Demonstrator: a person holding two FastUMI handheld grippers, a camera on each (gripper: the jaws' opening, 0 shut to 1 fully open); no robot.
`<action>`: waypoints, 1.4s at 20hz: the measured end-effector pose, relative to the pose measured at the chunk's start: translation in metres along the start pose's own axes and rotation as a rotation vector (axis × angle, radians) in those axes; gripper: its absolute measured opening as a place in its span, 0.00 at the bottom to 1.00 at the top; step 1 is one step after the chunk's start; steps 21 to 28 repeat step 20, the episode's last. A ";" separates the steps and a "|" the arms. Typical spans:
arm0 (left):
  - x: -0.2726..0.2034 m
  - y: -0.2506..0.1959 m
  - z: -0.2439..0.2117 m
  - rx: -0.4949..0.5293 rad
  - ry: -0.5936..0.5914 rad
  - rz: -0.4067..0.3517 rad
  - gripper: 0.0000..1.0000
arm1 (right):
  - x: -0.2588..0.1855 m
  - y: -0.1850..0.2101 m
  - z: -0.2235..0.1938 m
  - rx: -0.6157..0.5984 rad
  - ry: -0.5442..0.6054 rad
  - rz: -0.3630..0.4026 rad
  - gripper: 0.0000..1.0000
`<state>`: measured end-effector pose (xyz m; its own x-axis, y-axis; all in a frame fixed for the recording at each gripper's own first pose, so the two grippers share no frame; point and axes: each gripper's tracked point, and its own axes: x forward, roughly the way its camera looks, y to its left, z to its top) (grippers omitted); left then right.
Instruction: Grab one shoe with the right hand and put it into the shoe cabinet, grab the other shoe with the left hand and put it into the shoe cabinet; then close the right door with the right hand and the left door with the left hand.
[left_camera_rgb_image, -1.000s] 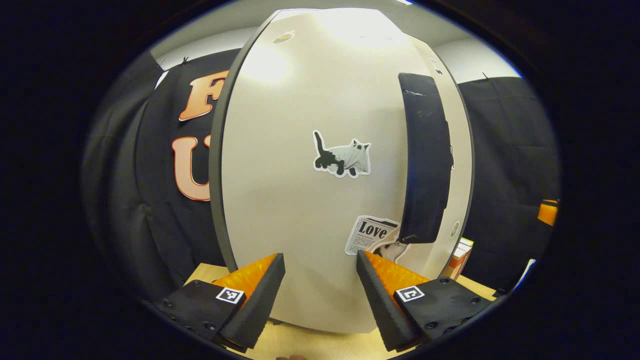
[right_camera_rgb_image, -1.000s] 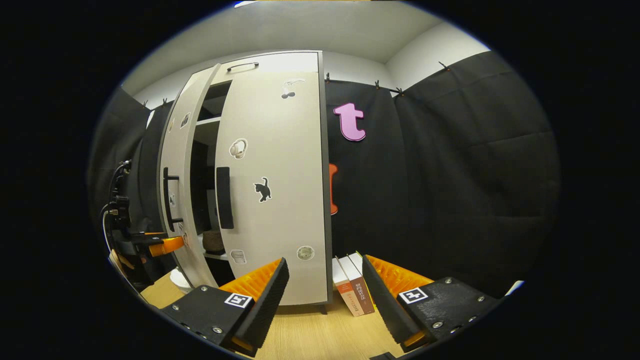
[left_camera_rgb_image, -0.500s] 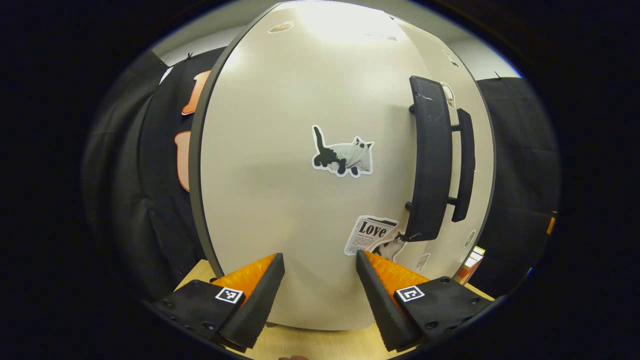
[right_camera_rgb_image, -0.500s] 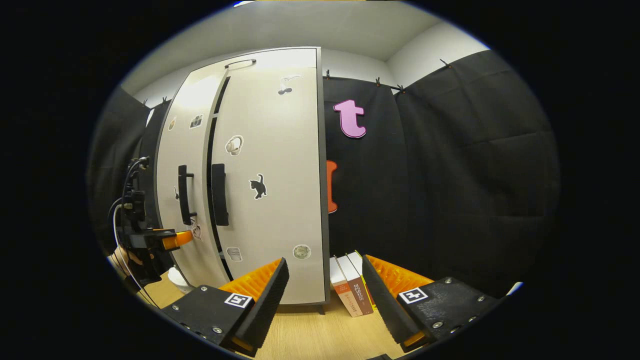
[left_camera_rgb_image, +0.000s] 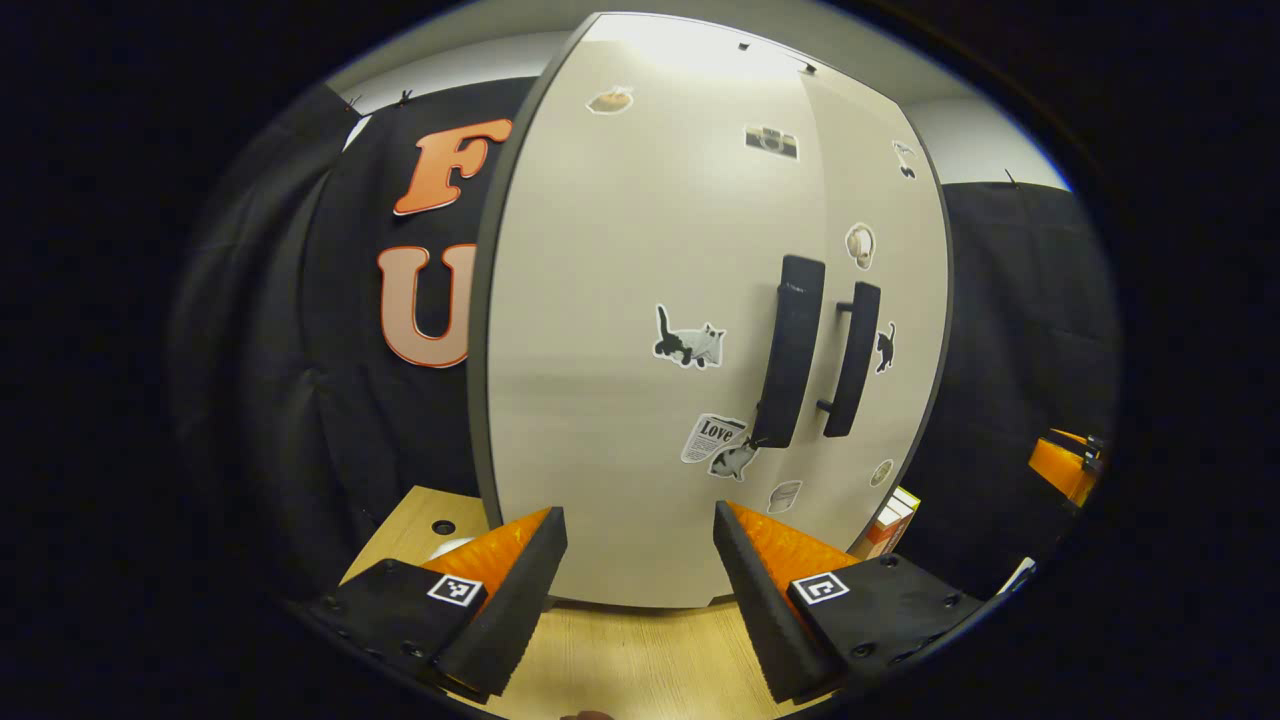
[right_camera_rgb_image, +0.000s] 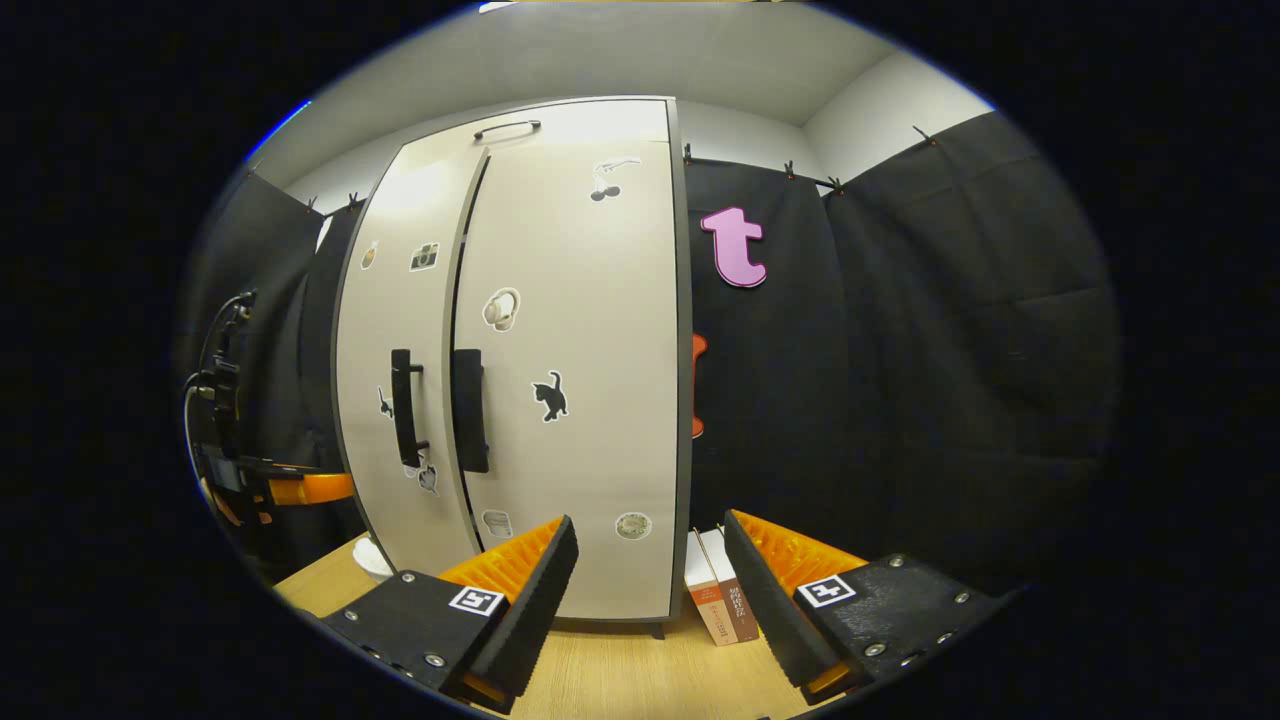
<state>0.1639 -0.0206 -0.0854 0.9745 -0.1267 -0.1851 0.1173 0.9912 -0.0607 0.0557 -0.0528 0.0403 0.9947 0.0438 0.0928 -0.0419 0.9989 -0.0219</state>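
Shoe cabinet (right_camera_rgb_image: 560, 380) stands upright on the wooden worktop (right_camera_rgb_image: 620, 670) against the black cloth wall, and both of its pale doors lie flush with the front. The left door (left_camera_rgb_image: 620, 330) and the right door (right_camera_rgb_image: 580, 330) meet along a thin dark seam, with the two black bar handles side by side on either side of it: the left handle (left_camera_rgb_image: 790, 365) and the right handle (left_camera_rgb_image: 852, 360). Stickers dot both doors, among them a cat sticker (left_camera_rgb_image: 688, 340) on the left door and a small black cat sticker (right_camera_rgb_image: 548, 395) on the right one. No shoe can be seen outside the cabinet.

In the left gripper view, the left tongs (left_camera_rgb_image: 636, 535) stand wide apart and hold nothing; they sit in front of the lower part of the left door, apart from it. In the right gripper view, the right tongs (right_camera_rgb_image: 648, 545) are also spread wide and hold nothing, near the cabinet's lower right corner without touching it. Two books (right_camera_rgb_image: 722, 600) stand on the worktop just beside the cabinet's right side. At the left edge of the right gripper view, the left tongs appear farther off, beside the left door. A white round object (right_camera_rgb_image: 372, 560) rests on the worktop by the cabinet's left corner; what it is cannot be told.
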 end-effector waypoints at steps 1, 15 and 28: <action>-0.019 0.010 0.006 -0.006 -0.005 0.011 0.96 | -0.001 0.004 0.006 -0.001 -0.005 0.007 0.91; -0.180 0.138 0.076 0.085 -0.182 0.260 0.96 | -0.025 0.064 0.054 -0.003 -0.077 0.080 0.91; -0.191 0.147 0.084 0.073 -0.204 0.253 0.96 | -0.041 0.067 0.053 -0.008 -0.082 0.063 0.91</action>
